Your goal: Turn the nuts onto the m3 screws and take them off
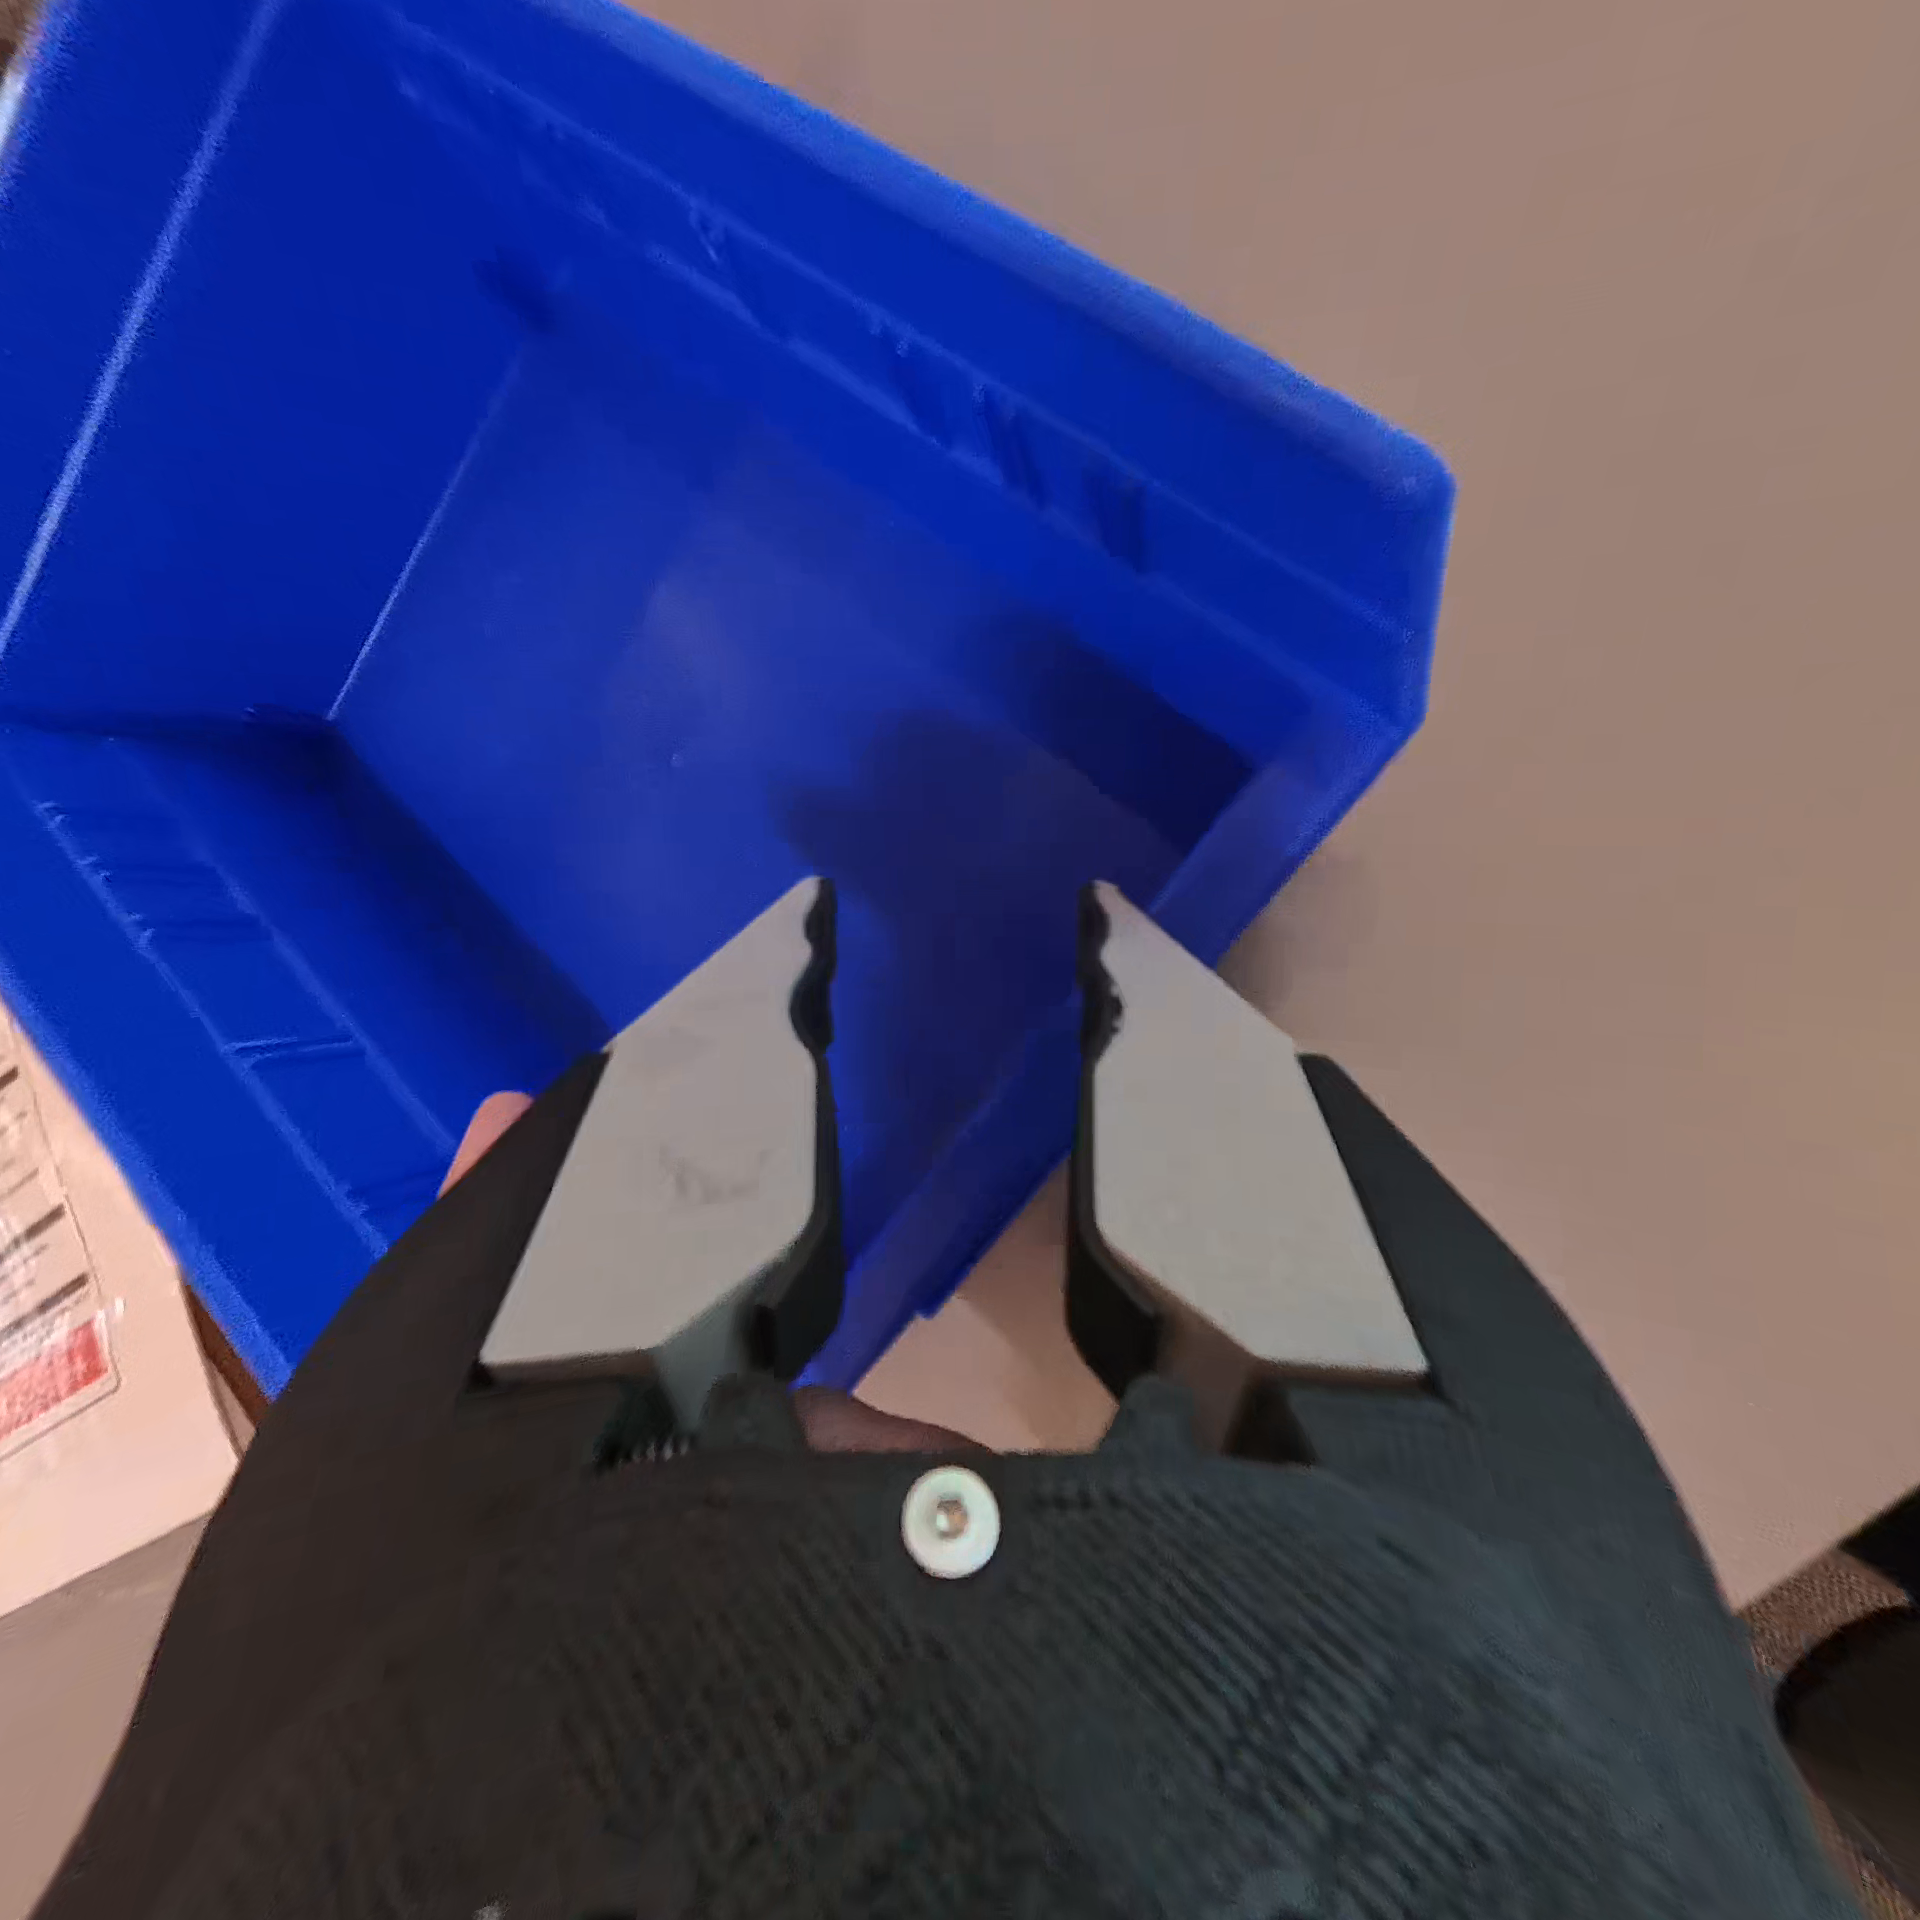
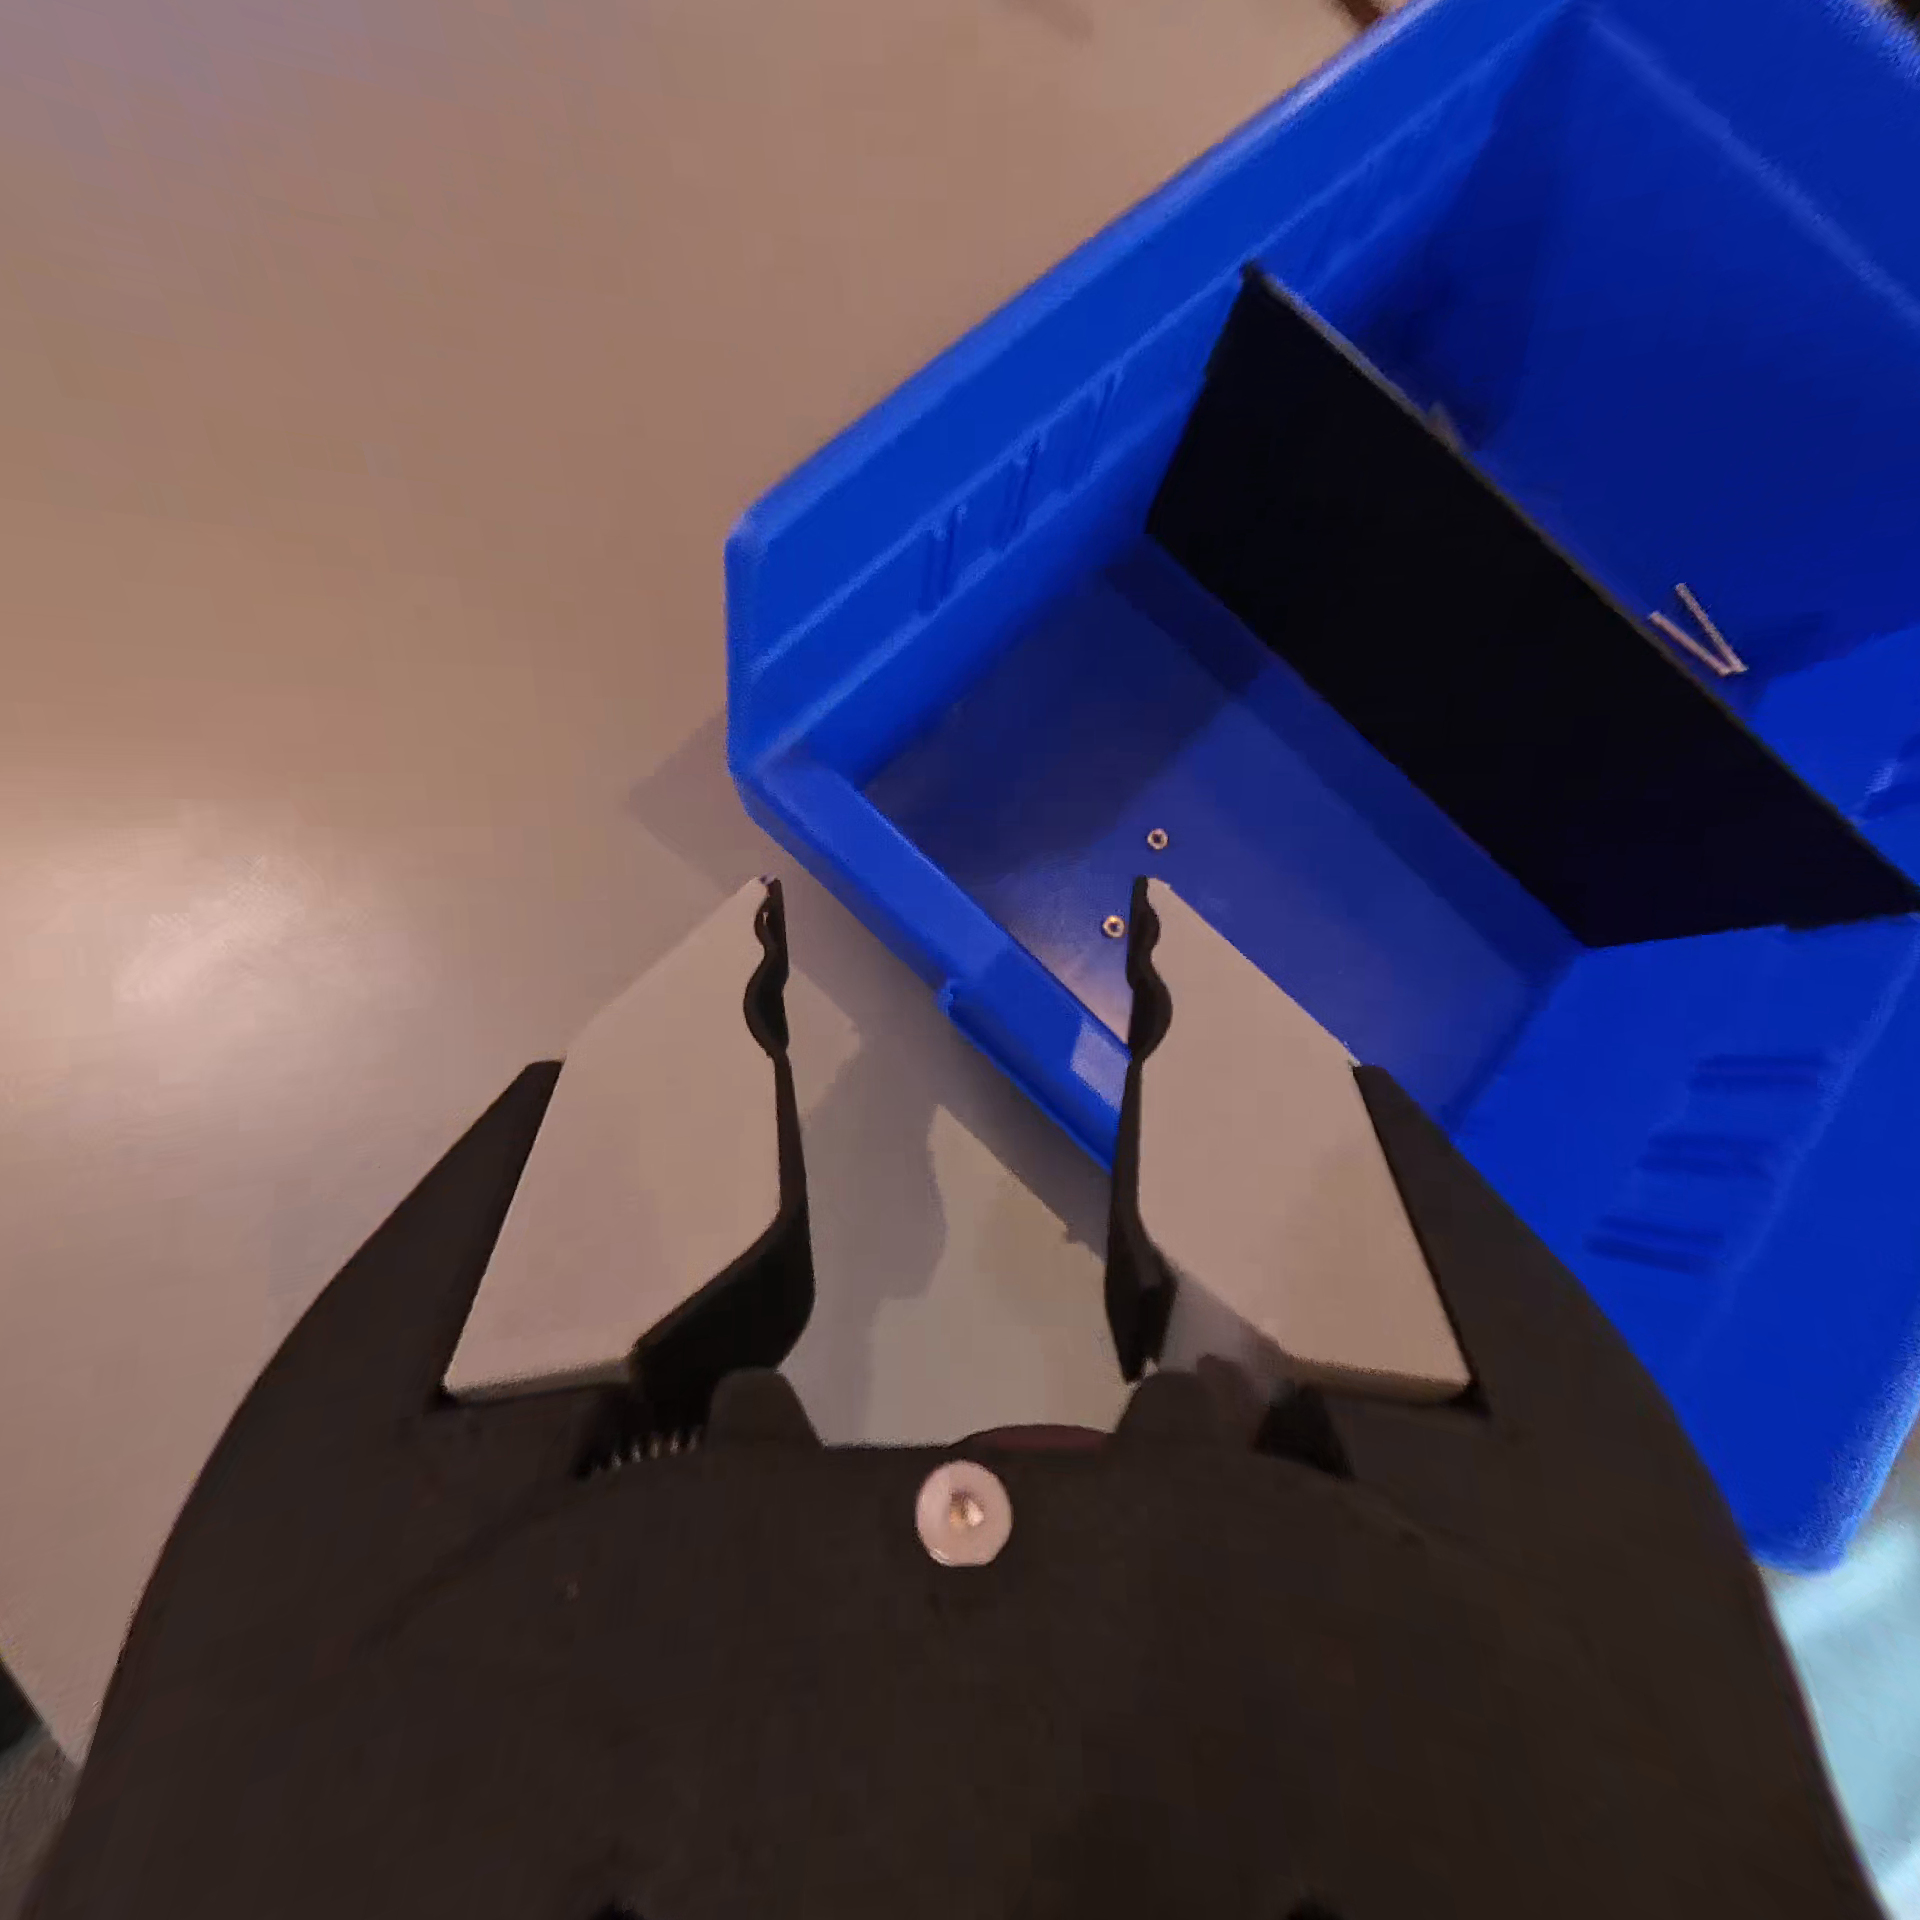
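In the right wrist view a blue bin [image 2: 790,623] has a black divider [image 2: 1455,644]. Two small nuts [image 2: 1156,838] lie on the floor of its near compartment. Two thin screws [image 2: 1699,634] lie in the far compartment behind the divider. My right gripper [image 2: 956,899] is open and empty, its tips over the bin's near corner. In the left wrist view a blue bin [image 1: 1351,499] shows nothing inside. My left gripper [image 1: 956,904] is open and empty above its near right corner.
Both bins stand on a plain beige table [image 2: 364,520], also in the left wrist view [image 1: 1610,312]. A cardboard box with a label [image 1: 52,1299] lies at the left edge of the left wrist view. A fingertip [image 1: 488,1127] shows beside the left gripper. The tips of one gripper are about 55 cm away from the tips of the other.
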The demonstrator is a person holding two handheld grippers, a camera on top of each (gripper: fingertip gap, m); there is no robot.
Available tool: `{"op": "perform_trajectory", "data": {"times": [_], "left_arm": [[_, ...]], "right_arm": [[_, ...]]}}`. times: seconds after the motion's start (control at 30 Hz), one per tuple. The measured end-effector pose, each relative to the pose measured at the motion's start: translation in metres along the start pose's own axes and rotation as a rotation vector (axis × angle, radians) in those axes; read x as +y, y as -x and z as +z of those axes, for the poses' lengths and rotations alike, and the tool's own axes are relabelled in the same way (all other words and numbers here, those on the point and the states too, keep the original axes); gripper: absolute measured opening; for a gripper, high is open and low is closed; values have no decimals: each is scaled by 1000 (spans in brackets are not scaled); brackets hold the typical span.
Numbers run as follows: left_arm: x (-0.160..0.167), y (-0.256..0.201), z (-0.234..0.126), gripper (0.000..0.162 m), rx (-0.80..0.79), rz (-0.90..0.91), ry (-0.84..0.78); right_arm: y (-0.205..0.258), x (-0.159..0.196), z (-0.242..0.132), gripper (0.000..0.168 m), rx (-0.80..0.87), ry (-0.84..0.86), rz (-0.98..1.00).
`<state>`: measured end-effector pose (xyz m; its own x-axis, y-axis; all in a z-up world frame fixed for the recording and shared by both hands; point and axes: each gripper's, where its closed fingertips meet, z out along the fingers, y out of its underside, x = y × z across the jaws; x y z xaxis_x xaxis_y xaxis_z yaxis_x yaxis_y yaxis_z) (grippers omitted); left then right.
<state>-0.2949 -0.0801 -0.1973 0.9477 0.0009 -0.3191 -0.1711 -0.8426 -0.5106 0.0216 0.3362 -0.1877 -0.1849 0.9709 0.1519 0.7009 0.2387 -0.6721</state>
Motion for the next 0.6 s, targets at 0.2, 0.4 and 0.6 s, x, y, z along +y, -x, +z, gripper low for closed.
{"op": "perform_trajectory", "data": {"times": [0.2,0.4,0.6], "left_arm": [[9,-15,15,23,122,-6,66],[2,-26,-20,37,308,-12,-48],[49,-20,14,55,128,147,187]], "right_arm": [[-12,21,20,64,-50,162,24],[-3,24,20,65,-112,158,4],[-5,29,24,43,-88,200,-23]]}}
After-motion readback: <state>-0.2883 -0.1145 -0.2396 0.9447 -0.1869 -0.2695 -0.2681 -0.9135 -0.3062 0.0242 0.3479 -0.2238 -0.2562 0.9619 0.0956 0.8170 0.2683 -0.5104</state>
